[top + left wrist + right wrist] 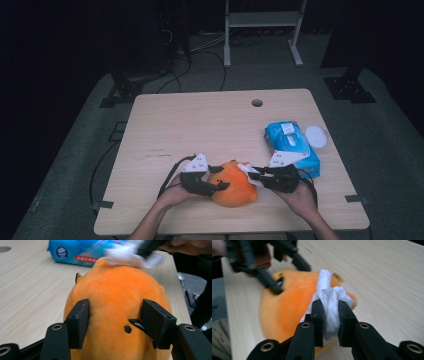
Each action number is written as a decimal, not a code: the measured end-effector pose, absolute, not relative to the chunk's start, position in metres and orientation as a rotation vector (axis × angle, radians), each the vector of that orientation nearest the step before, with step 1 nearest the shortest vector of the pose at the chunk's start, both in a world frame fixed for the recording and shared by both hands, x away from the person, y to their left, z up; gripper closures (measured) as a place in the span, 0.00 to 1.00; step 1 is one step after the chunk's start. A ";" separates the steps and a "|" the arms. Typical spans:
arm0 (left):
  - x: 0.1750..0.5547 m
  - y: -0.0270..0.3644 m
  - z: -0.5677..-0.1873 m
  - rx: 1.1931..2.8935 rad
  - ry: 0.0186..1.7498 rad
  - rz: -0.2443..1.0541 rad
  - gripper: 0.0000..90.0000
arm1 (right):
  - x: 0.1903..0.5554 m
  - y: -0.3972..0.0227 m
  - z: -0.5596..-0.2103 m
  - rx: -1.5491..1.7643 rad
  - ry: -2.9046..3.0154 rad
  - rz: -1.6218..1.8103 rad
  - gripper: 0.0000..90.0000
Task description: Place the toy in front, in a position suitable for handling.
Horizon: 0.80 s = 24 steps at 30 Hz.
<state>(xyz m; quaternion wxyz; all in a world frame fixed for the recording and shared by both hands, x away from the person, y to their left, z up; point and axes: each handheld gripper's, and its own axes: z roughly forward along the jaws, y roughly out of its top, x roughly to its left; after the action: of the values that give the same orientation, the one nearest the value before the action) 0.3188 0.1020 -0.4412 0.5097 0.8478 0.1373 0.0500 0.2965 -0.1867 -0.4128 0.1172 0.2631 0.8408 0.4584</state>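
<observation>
- One big wooden table (200, 125) held everything, and the person's two forearms came in over its near edge.
- Near the table's right side lay a blue pack of tissues (292, 147), well away from the left hand and just behind the right one.
- Next in size was the orange plush toy (232, 184), which sat close to the near edge, between the two hands.
- In the left gripper view, the toy (117, 305) had a small black dot low on its soft fur.
- On the toy's left side was the left gripper (216, 179). Its jaws stood partly spread, one on each side of the toy, and both pads pressed into the fur, so it was pinching the toy.
- On the toy's right side was the right gripper (251, 174), pointing toward the toy's top.
- In the right gripper view, the right gripper (329, 320) had its jaws squeezed close on a bunched-up white tissue (329, 302).
- Smallest of all, that tissue (246, 172) touched the top of the orange toy, and its loose end stuck out past the jaws.
</observation>
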 end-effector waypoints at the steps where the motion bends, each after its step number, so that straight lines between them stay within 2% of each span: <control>1: 0.317 0.100 -0.440 2.048 0.315 0.129 0.44 | 0.299 -0.187 -0.413 0.780 2.455 1.342 0.85; 6: 0.314 0.097 -0.439 2.062 0.286 0.146 0.44 | 0.314 -0.188 -0.412 0.819 2.454 1.349 0.85; 17: 0.307 0.092 -0.436 2.077 0.217 0.161 0.43 | 0.322 -0.164 -0.405 0.751 2.469 1.329 0.85; 24: 0.309 0.092 -0.437 2.068 0.247 0.152 0.43 | 0.321 -0.179 -0.409 0.798 2.460 1.322 0.85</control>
<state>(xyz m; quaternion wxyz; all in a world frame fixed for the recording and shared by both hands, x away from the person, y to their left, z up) 0.3091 0.0920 -0.4373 0.5028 0.8560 0.1023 0.0629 0.3207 -0.1793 -0.4092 0.1184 0.2728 0.8410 0.4520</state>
